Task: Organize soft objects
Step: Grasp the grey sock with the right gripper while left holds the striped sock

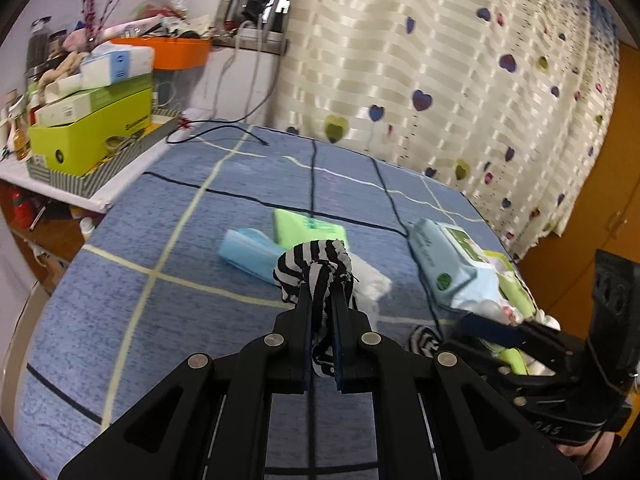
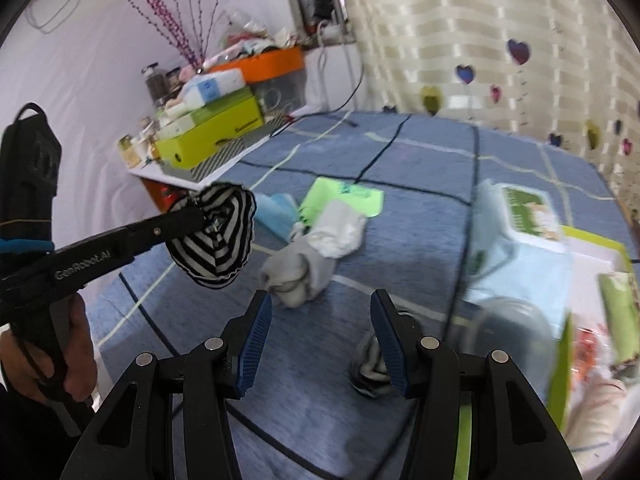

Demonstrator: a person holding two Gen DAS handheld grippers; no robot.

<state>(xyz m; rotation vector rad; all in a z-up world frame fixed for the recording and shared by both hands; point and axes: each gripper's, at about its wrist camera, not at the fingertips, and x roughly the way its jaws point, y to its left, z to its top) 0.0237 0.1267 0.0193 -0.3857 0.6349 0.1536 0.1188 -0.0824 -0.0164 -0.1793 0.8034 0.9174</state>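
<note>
My left gripper (image 1: 322, 290) is shut on a black-and-white striped sock (image 1: 316, 268), held bunched above the blue bed cover (image 1: 160, 248). From the right wrist view that sock (image 2: 218, 240) hangs at the left gripper's tip, with a hand on the handle. My right gripper (image 2: 320, 302) stands open over the bed with nothing between its fingers. Just ahead of it lies a grey-and-white sock bundle (image 2: 308, 256). A second striped sock (image 2: 368, 368) lies partly behind its right finger (image 2: 386, 336). That second sock (image 1: 424, 340) also shows low right in the left wrist view.
A green packet (image 2: 348, 196), a blue packet (image 2: 276, 206) and a wet-wipes pack (image 2: 520, 236) lie on the bed. A lime-edged box (image 2: 592, 272) of items sits at the right. A cluttered side table (image 1: 88, 140) stands left; a curtain (image 1: 440, 80) hangs behind.
</note>
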